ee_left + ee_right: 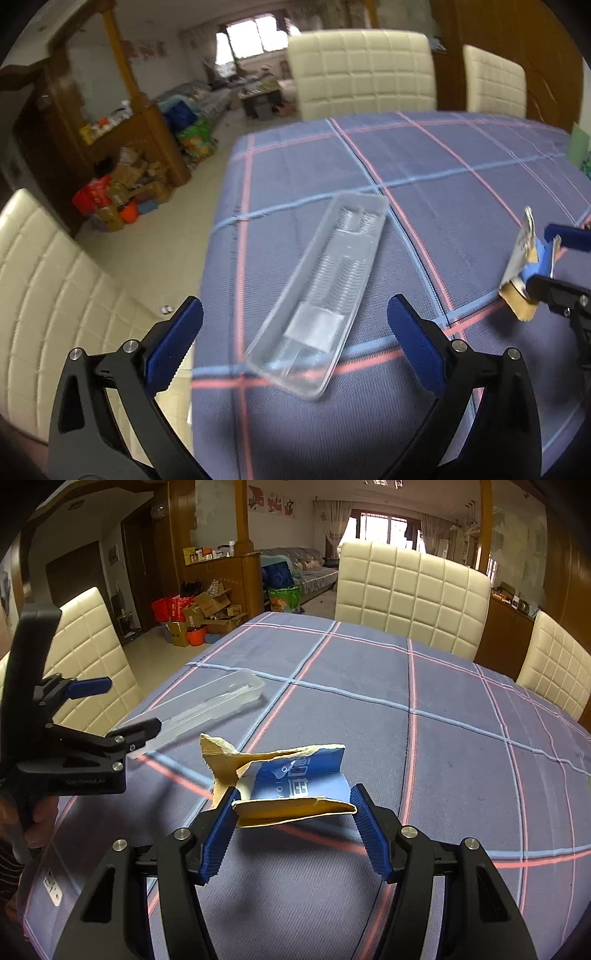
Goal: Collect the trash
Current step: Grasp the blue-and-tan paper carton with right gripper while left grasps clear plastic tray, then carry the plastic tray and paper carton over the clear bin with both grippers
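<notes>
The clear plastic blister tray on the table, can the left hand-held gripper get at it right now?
Probably yes: the left hand-held gripper stands open with the clear plastic blister tray between its fingers, nothing in the way.

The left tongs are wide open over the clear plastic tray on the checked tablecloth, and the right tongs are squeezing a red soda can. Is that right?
Almost. The right tongs are not squeezing a red soda can. They grip a torn blue and brown cardboard box, as the right wrist view shows. The rest holds: the left tongs are wide open over the clear plastic tray on the checked tablecloth.
</notes>
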`<move>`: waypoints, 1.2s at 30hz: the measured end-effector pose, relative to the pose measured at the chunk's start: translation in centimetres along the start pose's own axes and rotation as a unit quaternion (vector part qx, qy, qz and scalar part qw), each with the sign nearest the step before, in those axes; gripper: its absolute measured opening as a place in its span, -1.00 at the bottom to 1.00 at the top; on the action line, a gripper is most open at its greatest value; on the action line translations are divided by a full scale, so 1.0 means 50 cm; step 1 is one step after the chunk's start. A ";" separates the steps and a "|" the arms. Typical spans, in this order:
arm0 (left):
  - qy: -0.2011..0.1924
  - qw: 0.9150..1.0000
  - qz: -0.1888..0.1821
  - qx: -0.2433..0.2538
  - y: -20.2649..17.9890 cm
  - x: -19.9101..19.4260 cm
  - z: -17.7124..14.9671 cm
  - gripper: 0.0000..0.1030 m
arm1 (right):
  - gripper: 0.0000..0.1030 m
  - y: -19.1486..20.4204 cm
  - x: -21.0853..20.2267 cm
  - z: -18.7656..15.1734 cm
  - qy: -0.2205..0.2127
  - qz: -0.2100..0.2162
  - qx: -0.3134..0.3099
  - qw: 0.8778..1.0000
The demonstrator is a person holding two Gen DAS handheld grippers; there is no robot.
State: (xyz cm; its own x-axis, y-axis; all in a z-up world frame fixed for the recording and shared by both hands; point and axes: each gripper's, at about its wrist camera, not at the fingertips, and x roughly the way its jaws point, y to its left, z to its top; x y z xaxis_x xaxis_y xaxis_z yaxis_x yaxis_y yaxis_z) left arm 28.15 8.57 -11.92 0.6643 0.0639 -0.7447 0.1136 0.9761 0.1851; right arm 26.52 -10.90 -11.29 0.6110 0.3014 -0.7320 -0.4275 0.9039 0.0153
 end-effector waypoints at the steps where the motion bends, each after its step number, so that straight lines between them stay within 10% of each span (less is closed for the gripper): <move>1: 0.006 1.000 -0.007 0.006 -0.002 0.012 0.003 0.91 | 0.16 -0.001 0.004 0.002 0.001 0.001 0.000 1.000; 5: 0.021 0.999 -0.015 0.025 -0.011 0.055 0.014 0.89 | 0.16 -0.003 0.029 0.009 0.008 0.003 -0.003 1.000; 10: 0.041 0.998 -0.052 0.017 -0.013 0.081 0.012 0.13 | 0.17 -0.002 0.053 0.009 0.019 0.004 -0.003 1.000; 15: 0.033 0.997 -0.064 0.021 -0.021 0.060 0.000 -0.16 | 0.17 0.009 0.053 0.007 0.021 0.003 -0.006 1.000; 36: -0.024 0.999 -0.043 0.024 0.004 -0.165 -0.091 -0.19 | 0.17 0.131 -0.110 0.009 -0.028 0.014 -0.060 0.998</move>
State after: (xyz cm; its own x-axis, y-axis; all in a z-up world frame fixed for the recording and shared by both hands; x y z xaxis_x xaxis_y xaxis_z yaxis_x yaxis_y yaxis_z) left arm 19.32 9.18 -8.63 0.6851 -0.0304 -0.7278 0.2055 0.9666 0.1531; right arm 20.65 -6.49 -6.86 0.6324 0.3444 -0.6938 -0.5185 0.8537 -0.0488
